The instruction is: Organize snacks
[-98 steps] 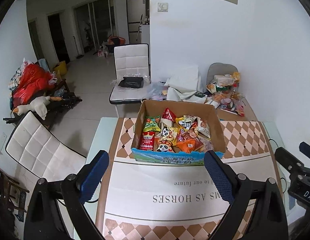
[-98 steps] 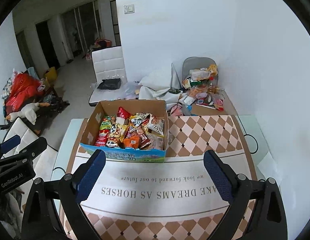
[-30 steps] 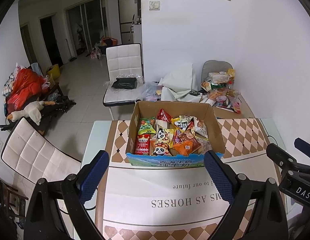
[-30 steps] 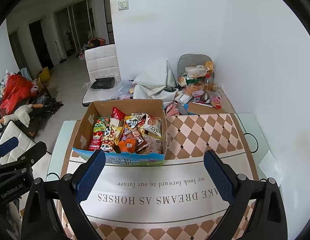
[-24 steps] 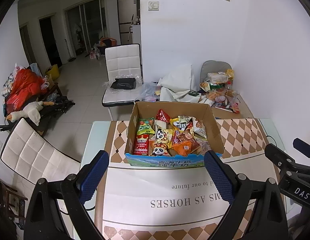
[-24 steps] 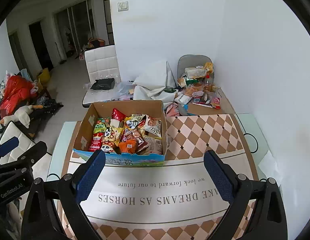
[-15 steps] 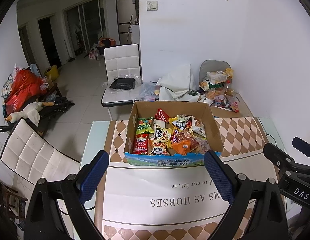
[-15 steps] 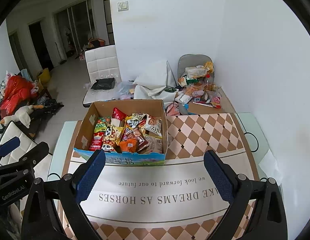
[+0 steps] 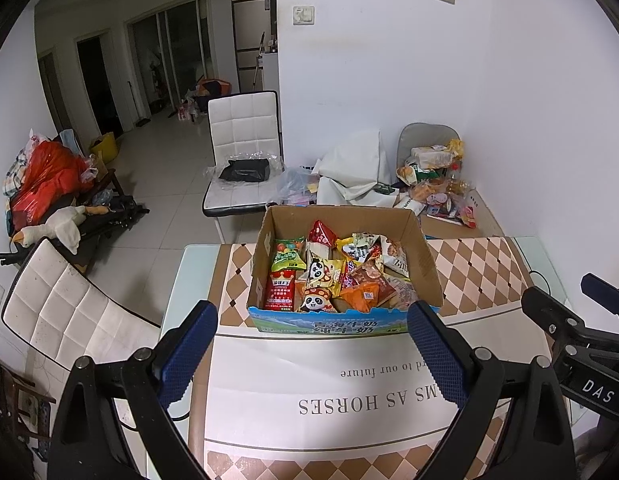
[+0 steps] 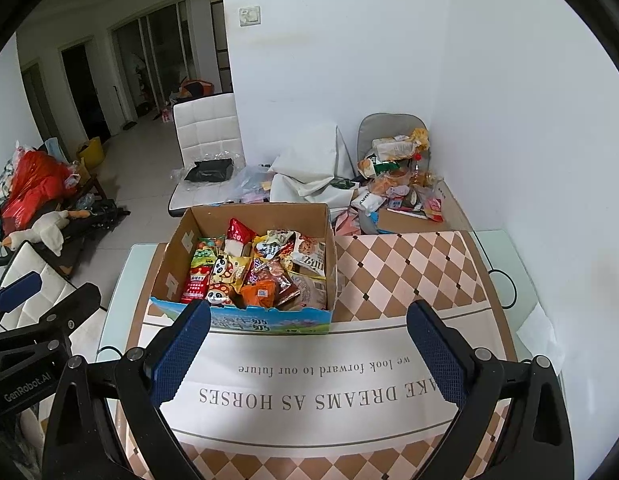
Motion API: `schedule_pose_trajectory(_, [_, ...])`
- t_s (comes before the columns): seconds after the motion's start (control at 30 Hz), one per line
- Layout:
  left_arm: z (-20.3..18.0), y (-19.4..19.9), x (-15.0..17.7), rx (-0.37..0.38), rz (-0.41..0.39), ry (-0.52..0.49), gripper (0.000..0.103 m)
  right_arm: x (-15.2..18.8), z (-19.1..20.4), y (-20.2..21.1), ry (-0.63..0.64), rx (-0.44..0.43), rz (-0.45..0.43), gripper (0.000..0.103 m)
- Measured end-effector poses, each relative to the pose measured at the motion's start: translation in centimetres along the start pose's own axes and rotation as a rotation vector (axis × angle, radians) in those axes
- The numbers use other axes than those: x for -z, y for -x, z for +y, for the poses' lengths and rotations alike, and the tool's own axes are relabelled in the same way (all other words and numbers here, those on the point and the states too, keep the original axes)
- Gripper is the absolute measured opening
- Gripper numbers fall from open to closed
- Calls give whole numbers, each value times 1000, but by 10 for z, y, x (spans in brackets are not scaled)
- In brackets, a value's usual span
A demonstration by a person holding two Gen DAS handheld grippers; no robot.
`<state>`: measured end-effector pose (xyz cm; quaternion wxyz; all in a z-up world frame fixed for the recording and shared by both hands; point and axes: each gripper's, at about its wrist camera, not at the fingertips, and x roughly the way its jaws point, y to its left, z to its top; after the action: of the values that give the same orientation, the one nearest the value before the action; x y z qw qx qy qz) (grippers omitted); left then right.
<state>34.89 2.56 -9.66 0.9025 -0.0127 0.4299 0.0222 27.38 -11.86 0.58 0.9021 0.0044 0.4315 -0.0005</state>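
An open cardboard box (image 9: pixel 427 258) full of mixed snack packets (image 9: pixel 329 272) stands on a table with a checked cloth (image 9: pixel 481 268). It also shows in the right wrist view (image 10: pixel 329 256), with its snack packets (image 10: pixel 253 268) left of centre. My left gripper (image 9: pixel 311 354) is open and empty, held above the table just short of the box. My right gripper (image 10: pixel 307 354) is open and empty, held to the right of the left one, with the box ahead to its left.
A white banner with printed words (image 10: pixel 309 388) covers the near table. White chairs stand beyond (image 9: pixel 245 132) and to the left (image 9: pixel 65 312). A heap of packets (image 10: pixel 397 176) lies on a brown surface by the wall. The wall runs along the right.
Both grippers have drifted slightly, so the box sits a little further left in both views. Both stay open and empty. The box and snacks have not moved.
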Motion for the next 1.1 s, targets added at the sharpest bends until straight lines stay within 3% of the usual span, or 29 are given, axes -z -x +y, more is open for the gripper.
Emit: schedule_pose_trajectory(1.1, [-2,7,-8,15,-18,-20,97,0,6,13,9,-6,-13,100])
